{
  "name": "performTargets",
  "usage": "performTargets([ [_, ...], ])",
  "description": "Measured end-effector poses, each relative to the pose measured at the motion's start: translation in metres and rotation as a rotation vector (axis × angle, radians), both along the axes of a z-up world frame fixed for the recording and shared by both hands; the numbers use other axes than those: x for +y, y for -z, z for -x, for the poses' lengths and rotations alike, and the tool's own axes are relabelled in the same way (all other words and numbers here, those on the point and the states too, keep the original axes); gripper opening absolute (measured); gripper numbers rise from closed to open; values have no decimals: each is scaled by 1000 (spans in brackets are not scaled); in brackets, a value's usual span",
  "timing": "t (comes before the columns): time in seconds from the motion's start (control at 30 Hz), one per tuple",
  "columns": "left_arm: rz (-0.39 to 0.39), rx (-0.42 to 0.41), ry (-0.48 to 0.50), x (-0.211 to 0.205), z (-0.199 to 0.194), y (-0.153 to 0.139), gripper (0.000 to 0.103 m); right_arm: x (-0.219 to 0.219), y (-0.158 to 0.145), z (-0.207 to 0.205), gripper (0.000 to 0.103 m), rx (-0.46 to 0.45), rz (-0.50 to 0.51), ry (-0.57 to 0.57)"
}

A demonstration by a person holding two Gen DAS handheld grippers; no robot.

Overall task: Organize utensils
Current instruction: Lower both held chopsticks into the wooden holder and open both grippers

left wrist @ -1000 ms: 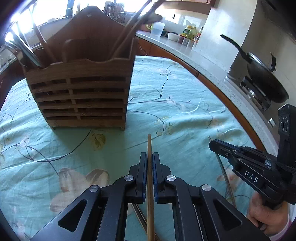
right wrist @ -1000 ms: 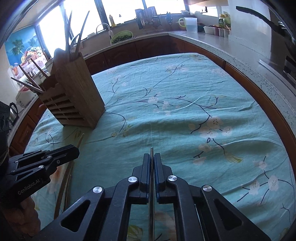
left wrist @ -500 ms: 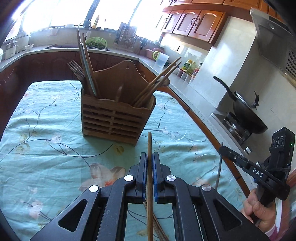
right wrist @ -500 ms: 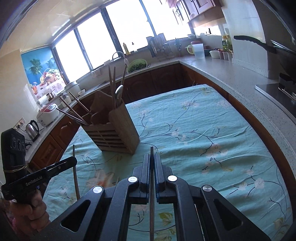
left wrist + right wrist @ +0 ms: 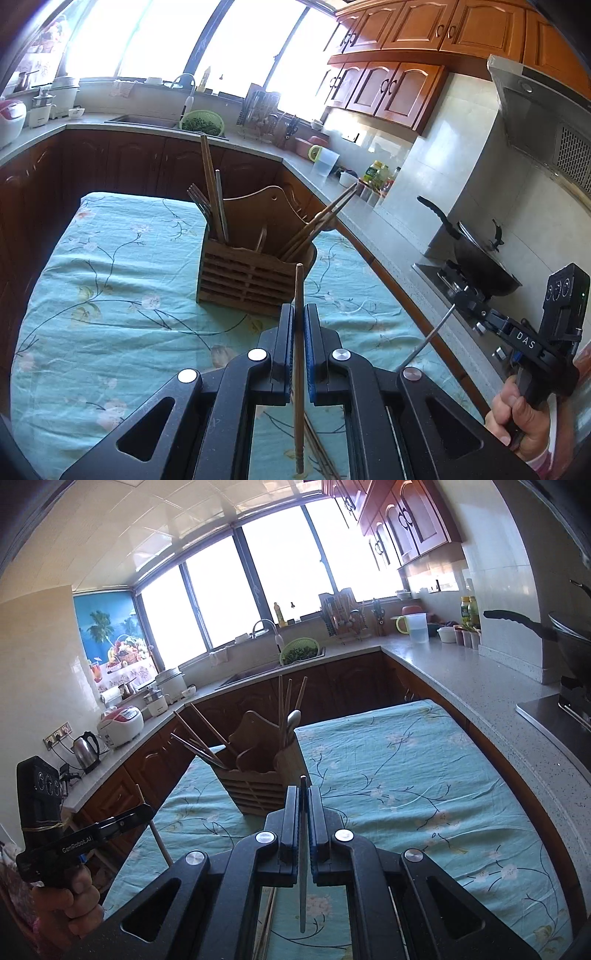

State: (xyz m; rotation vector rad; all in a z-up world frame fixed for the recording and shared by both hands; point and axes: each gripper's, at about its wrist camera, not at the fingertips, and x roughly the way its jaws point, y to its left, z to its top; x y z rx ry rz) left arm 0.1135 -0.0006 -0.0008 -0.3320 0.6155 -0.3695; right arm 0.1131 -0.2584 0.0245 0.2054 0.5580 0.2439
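Carrying step: left tool (image 5: 299,332) clamps a wooden chopstick (image 5: 298,369), right tool (image 5: 303,812) a metal chopstick (image 5: 303,867) (both raised); next, lower each into the wooden holder (image 5: 251,273).

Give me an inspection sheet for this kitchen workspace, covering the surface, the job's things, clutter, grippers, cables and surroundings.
Surface: table under a teal floral tablecloth.
Job's things: wooden utensil holder upright on the cloth, holding chopsticks, forks and a spoon; more chopsticks lie on the cloth below the left gripper.
Clutter: nothing seen on the cloth besides these.
Grippers: left gripper shut on a wooden chopstick; right gripper shut on a metal chopstick; both raised above the table.
Cables: nothing seen.
Surroundings: wok on the stove, green colander at the sink, kettle and rice cooker on the counter.
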Motion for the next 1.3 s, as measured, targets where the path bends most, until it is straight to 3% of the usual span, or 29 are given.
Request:
performTargets([
  [0.63, 12, -43, -54, 26, -1, -12, 3, 17, -10, -10, 4, -28, -4, -34],
  [1.3, 31, -271, -152, 52, -27, -50, 3, 36, -44, -52, 4, -130, -12, -45],
])
